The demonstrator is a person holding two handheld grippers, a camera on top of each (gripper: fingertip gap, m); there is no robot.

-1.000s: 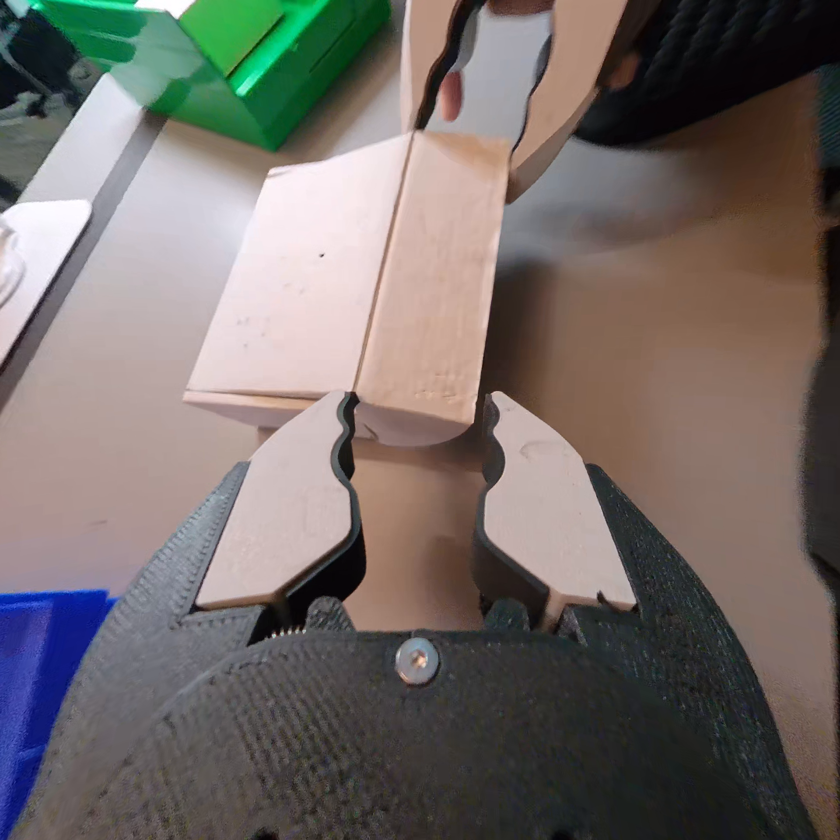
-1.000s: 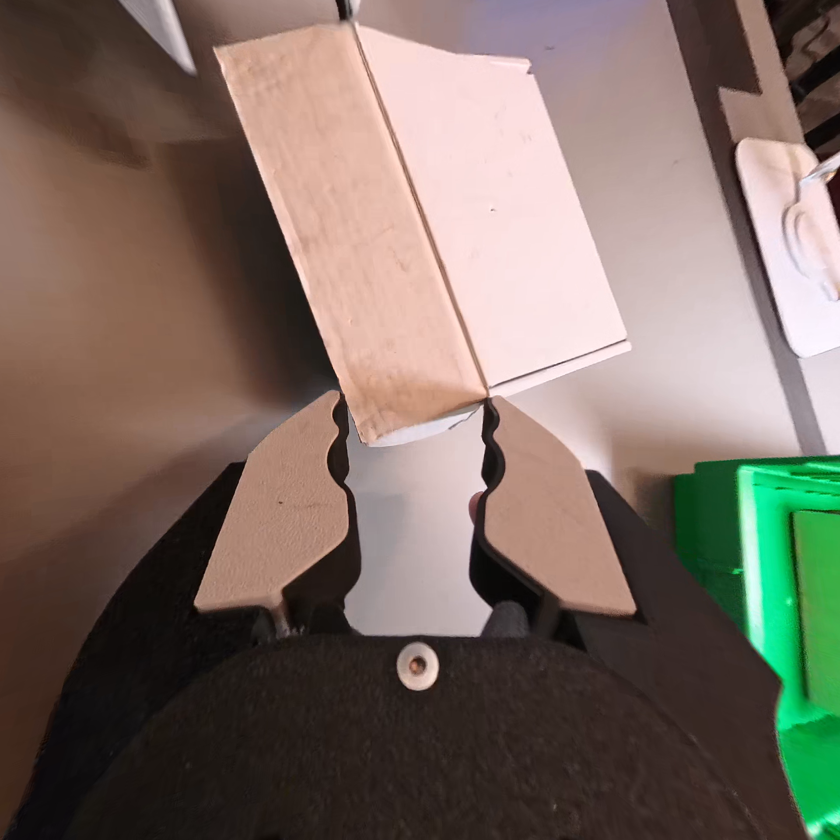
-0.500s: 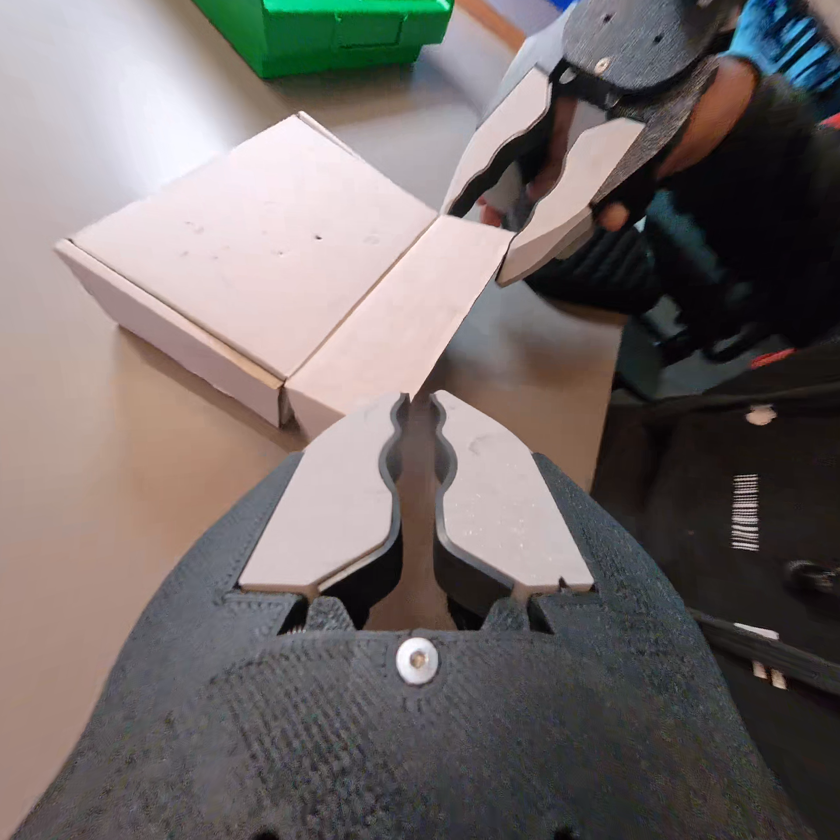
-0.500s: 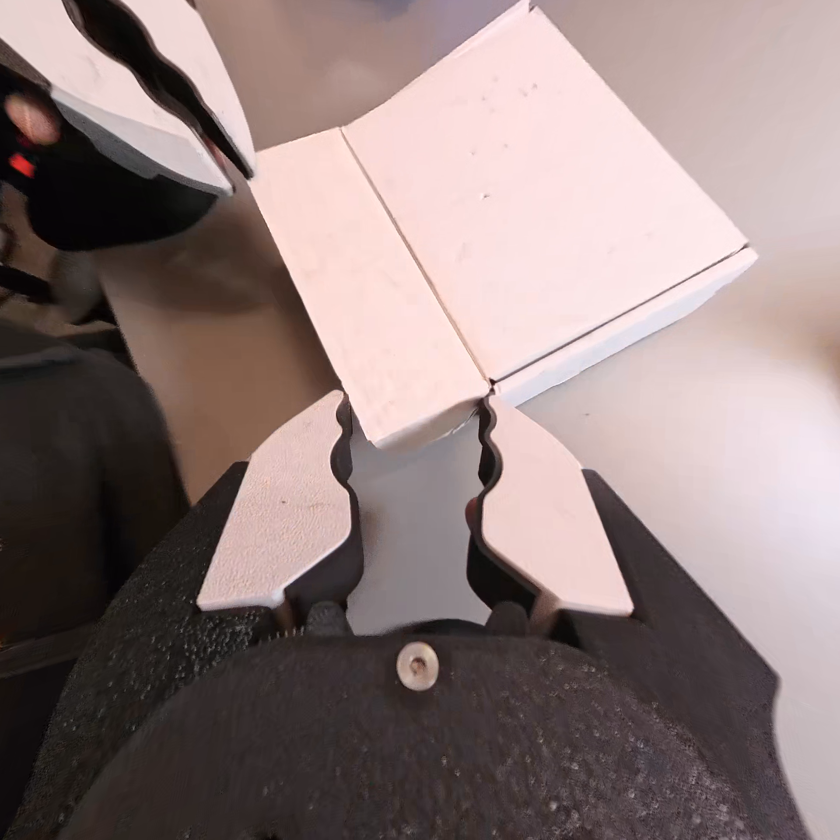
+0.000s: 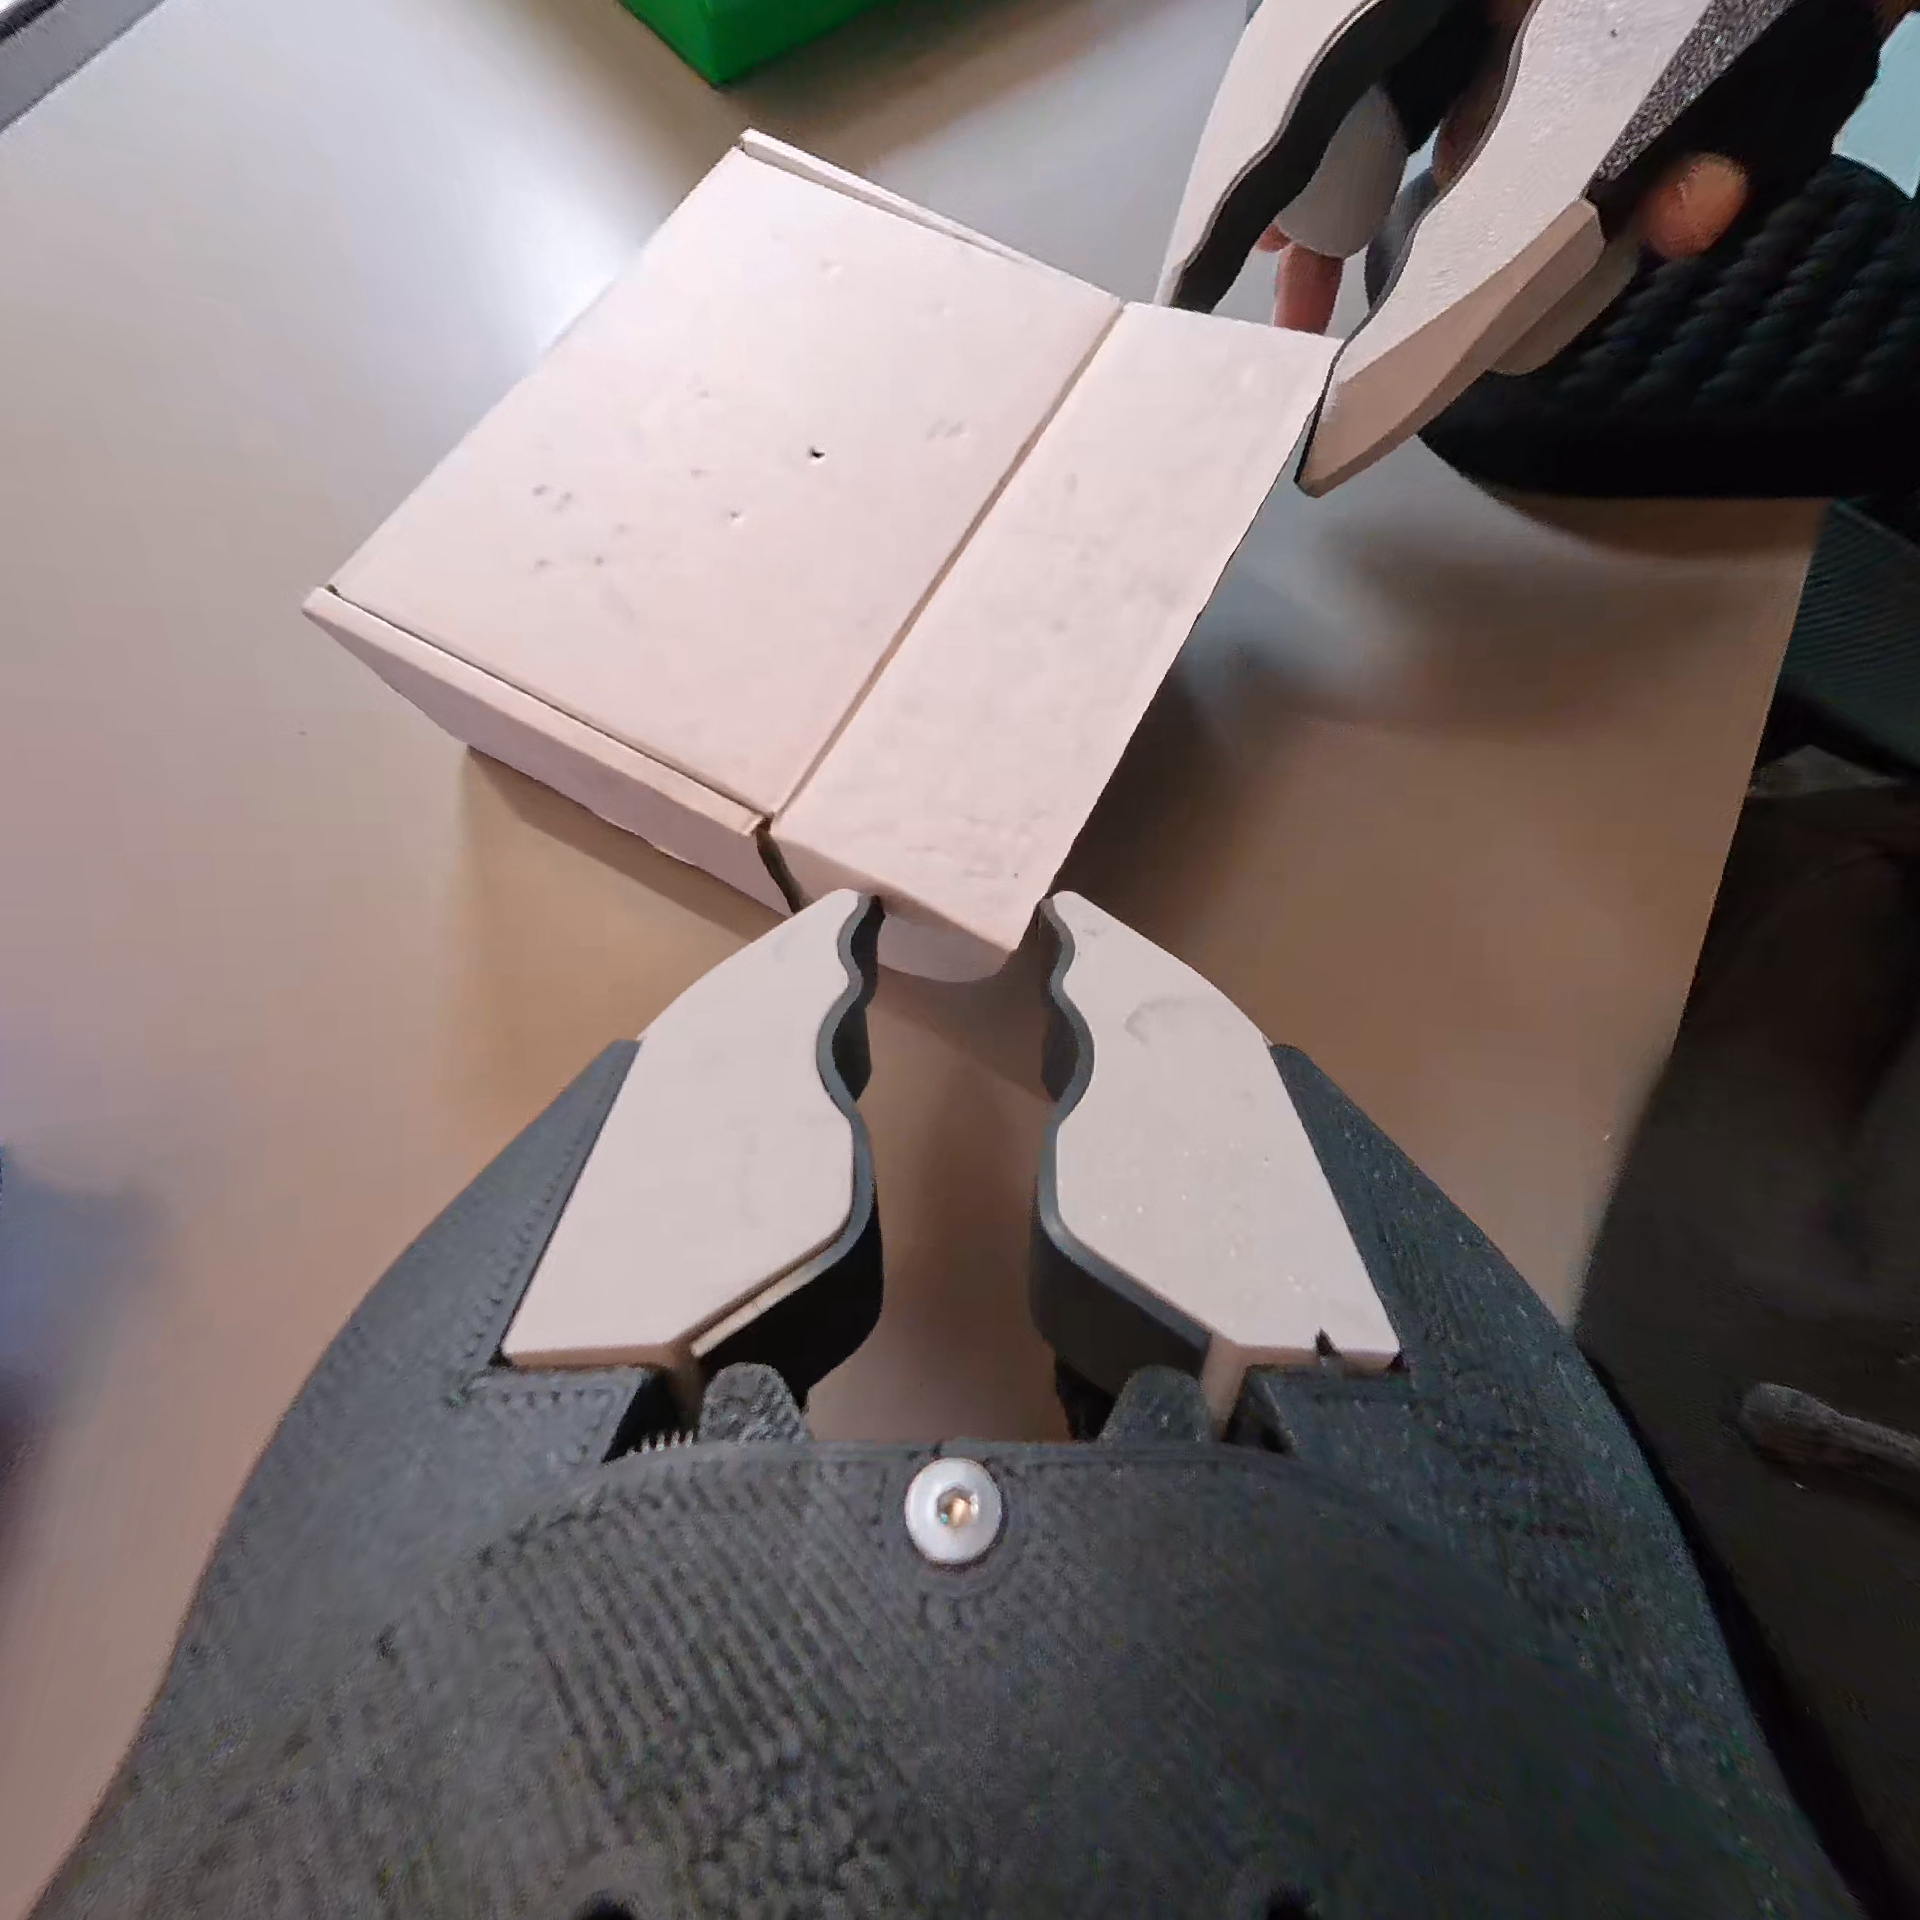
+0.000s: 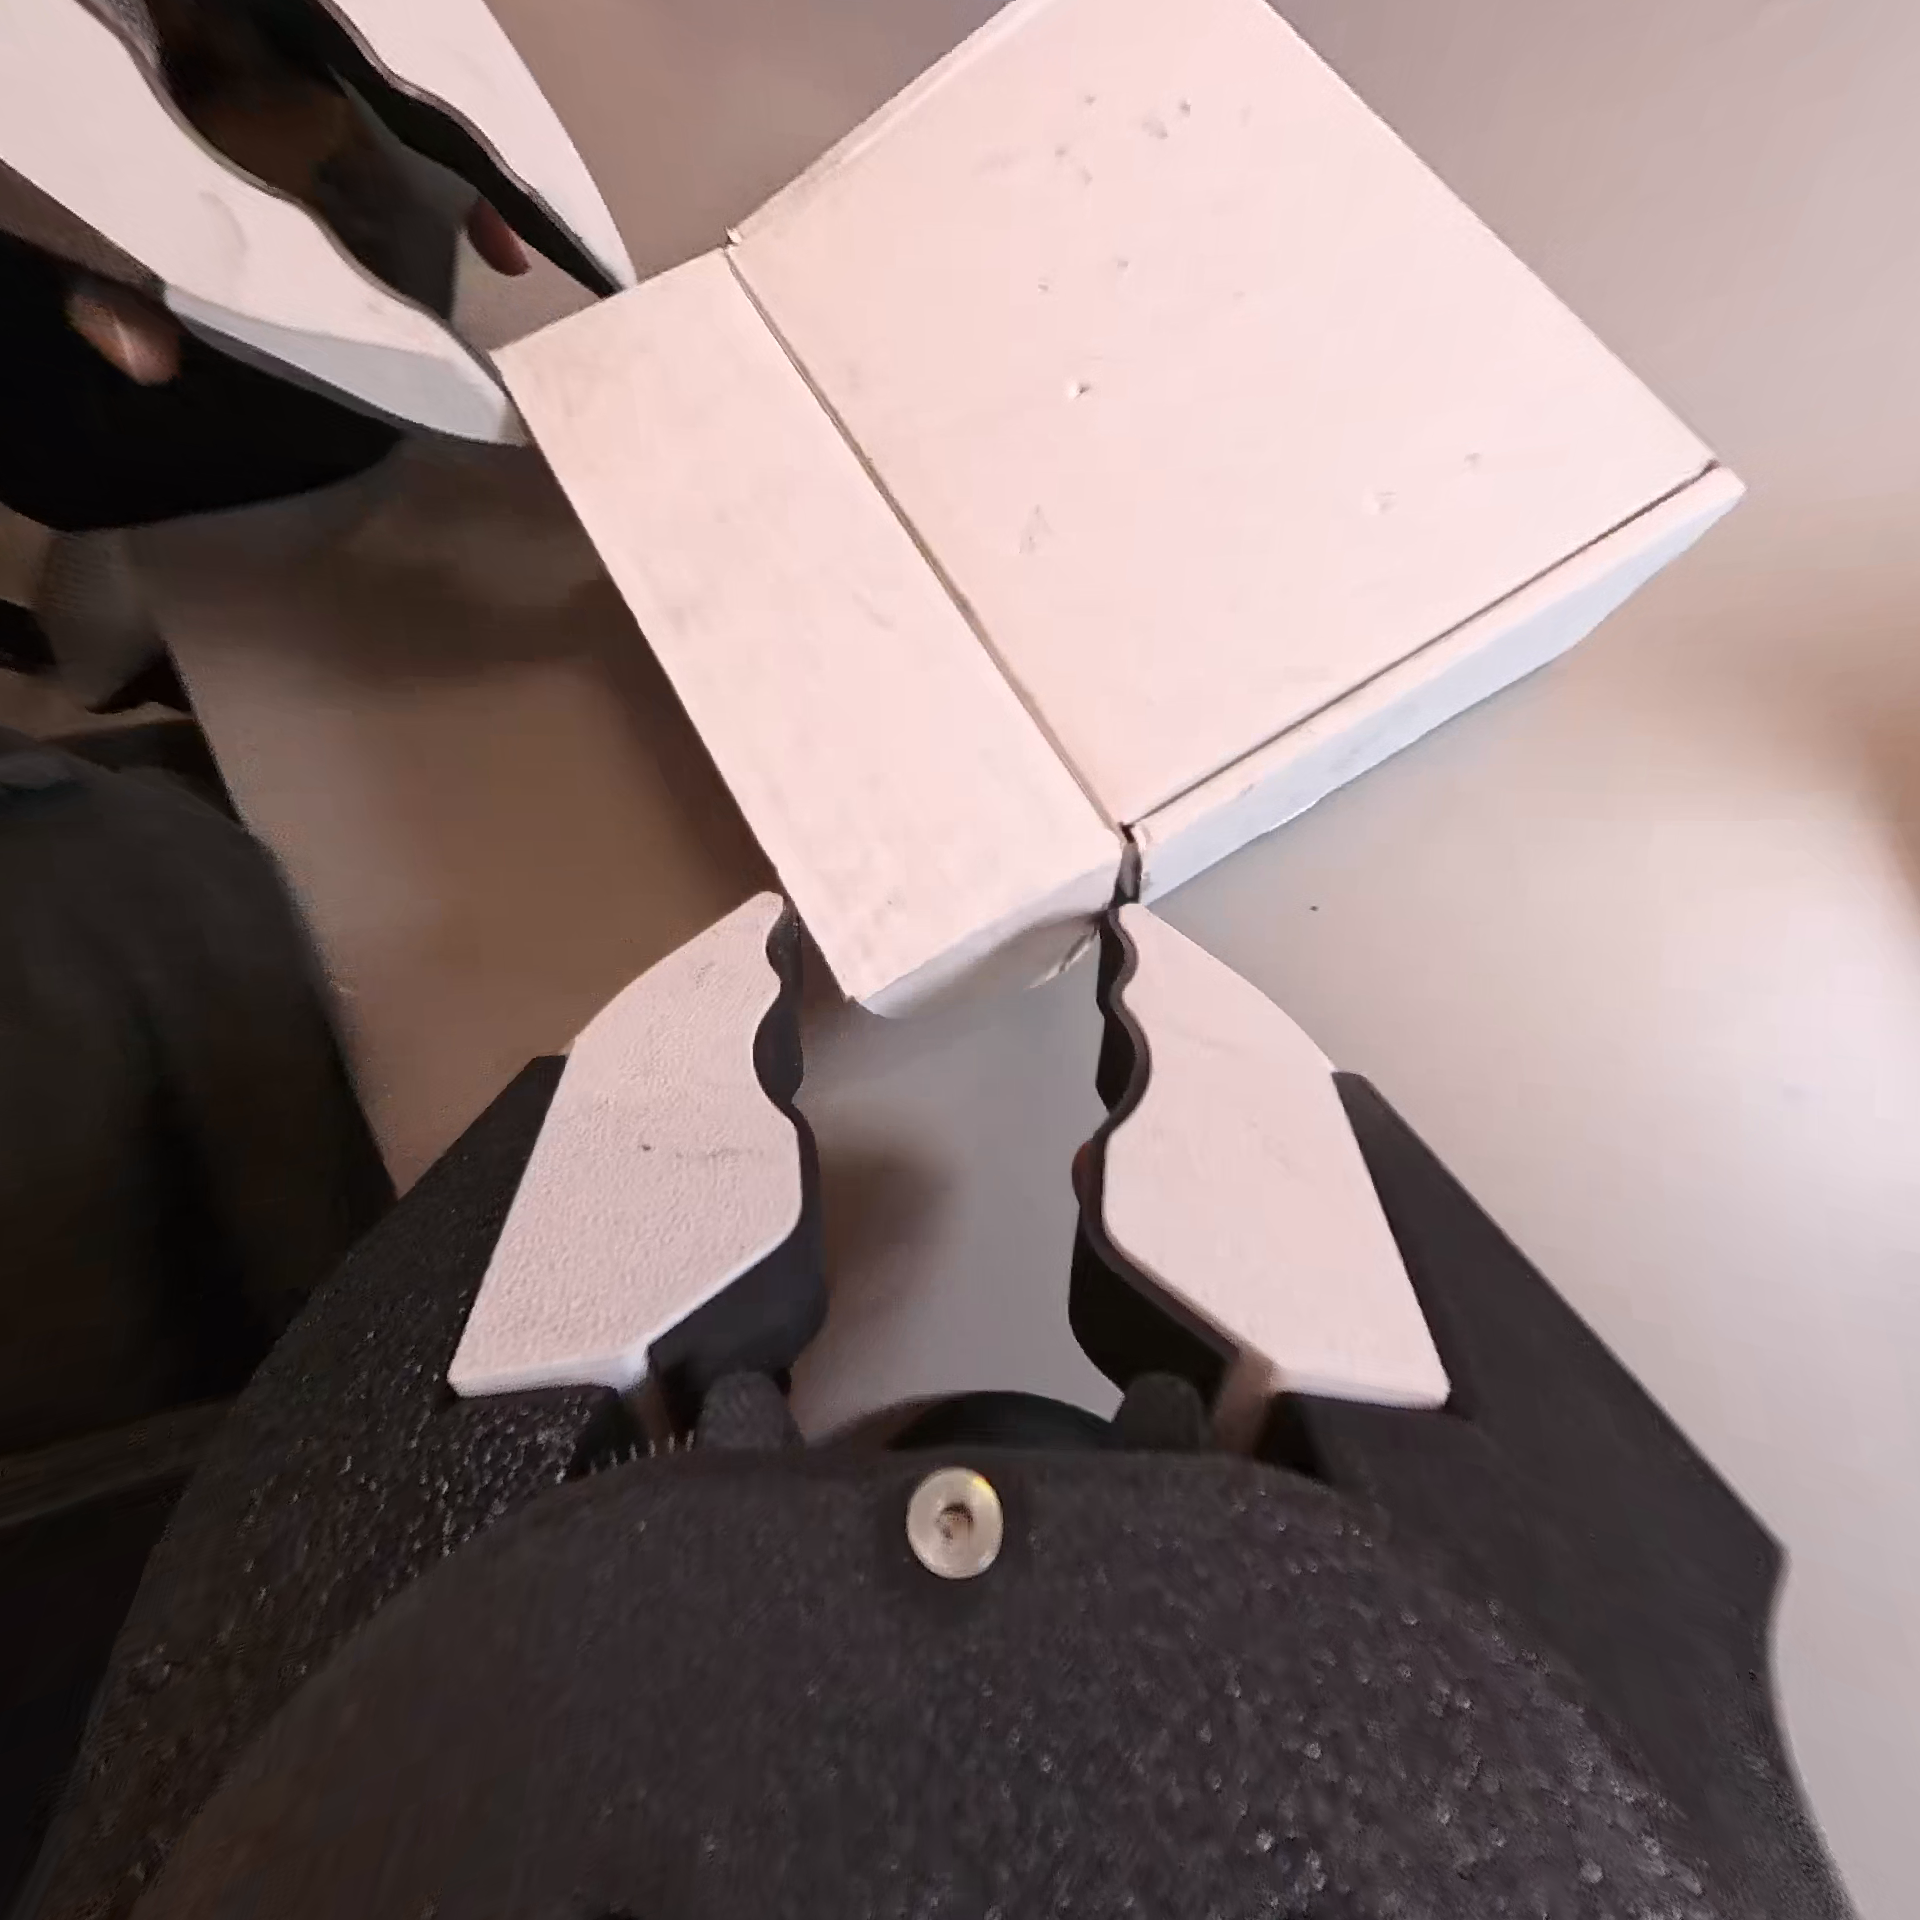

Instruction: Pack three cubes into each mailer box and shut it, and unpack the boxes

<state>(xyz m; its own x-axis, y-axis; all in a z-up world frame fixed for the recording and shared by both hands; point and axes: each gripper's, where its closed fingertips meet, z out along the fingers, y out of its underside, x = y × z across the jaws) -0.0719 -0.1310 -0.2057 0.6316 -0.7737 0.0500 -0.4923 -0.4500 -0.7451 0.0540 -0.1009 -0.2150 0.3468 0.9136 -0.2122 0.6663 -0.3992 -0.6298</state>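
Mailer box [image 5: 727, 499]: a pale cardboard box, lid lying down on the body, resting on the bench [image 5: 208, 831].
Surface: the lid top carries small dents and dark specks.
Front flap [image 5: 1039, 644]: a long panel creased off the lid, sticking out past the box edge, not tucked in, slightly raised.
Left gripper [image 5: 956, 920]: fingers spread, one on each side of the flap's near end; whether they touch it cannot be told.
Right gripper [image 6: 945, 920]: fingers spread at the flap's opposite end, tips just beside its corners.
Green bin [image 5: 769, 31]: far edge of the bench, well apart from the box.
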